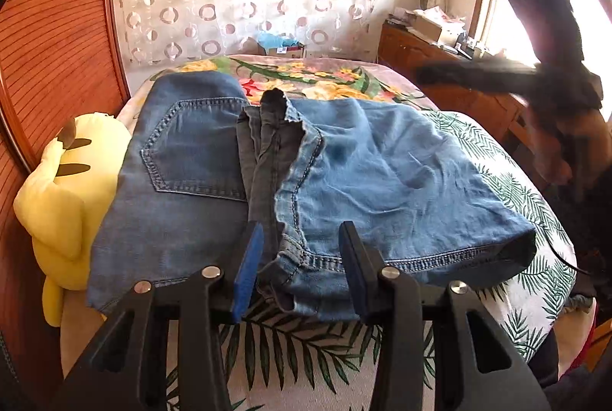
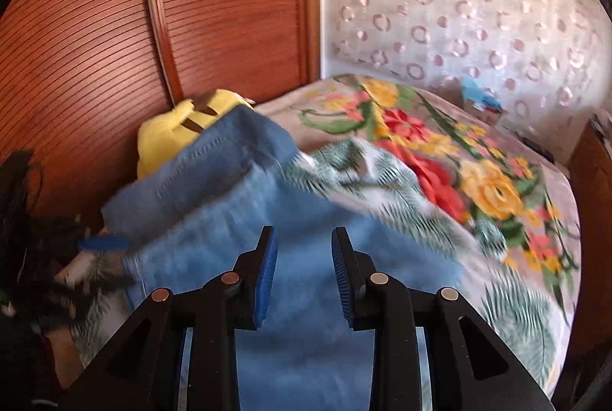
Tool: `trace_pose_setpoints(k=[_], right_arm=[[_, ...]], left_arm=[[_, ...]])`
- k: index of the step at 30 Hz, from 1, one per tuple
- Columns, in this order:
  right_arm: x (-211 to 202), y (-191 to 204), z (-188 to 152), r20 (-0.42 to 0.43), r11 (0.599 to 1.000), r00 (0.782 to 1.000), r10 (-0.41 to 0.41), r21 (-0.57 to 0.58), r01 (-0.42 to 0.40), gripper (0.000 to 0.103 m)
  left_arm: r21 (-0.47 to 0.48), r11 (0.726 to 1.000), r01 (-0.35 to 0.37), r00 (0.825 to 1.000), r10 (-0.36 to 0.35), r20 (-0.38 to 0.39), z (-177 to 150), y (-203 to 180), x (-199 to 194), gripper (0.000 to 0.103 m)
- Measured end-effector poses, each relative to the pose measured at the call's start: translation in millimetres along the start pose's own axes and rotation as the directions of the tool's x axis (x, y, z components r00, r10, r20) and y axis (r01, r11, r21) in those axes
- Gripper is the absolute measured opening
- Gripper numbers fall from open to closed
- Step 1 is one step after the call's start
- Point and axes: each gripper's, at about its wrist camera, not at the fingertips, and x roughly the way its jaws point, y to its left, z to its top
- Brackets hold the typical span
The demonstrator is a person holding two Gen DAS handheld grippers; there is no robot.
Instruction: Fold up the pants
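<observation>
Blue denim pants [image 1: 344, 181] lie folded in a rough bundle on the bed, back pocket up at the left, a hem toward me. My left gripper [image 1: 302, 250] is open, its blue-padded fingers either side of the near hem's crumpled seam, holding nothing. In the right wrist view the pants [image 2: 267, 227] are blurred below my right gripper [image 2: 304, 258], which is open and empty just above the cloth. The right gripper also shows blurred at the right edge of the left wrist view [image 1: 554, 97], and the left one blurred in the right wrist view [image 2: 103, 242].
The bed has a leaf-print sheet [image 1: 306, 346] and a floral blanket [image 2: 478, 181] beyond. A yellow plush toy [image 1: 65, 189] lies at the bed's left side against a wooden slatted wall [image 1: 49, 39]. A wooden dresser [image 1: 420, 55] stands at the right by the window.
</observation>
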Motion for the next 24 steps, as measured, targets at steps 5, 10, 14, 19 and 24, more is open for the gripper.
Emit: trace_pose_setpoints(k=[5,10,14,19,24], right_arm=[[-30,-13,-56,-0.039,0.998,0.999,-0.032,0.059,0.035,0.03],[-57,-17,-97,-0.046,0.992,0.998,-0.051,0.117,0.056,0.03],[-80,-12,-121,-0.04,0.986,0.998,-0.056,0.155,0.061,0.03],[-103,-5,-148,-0.033,0.982,0.997,-0.065,0.177,0.07,0.03],[-112,4,-171,-0.038,0.976,0.997,-0.07,0.205,0.077,0.031]], left_arm=[[0.024,1.0,-0.013,1.0,0.014,-0.018,-3,-4,9,0.019],[0.028,0.999,-0.022,1.0,0.022,-0.007,-7,-4,0,0.007],[0.041,0.999,-0.026,1.0,0.026,0.009,-8,-11,-20,0.007],[0.005,0.999,-0.038,0.999,0.039,-0.025,-13,-6,-17,0.007],[0.002,0.998,-0.057,0.998,0.057,-0.002,-13,-15,-23,0.016]])
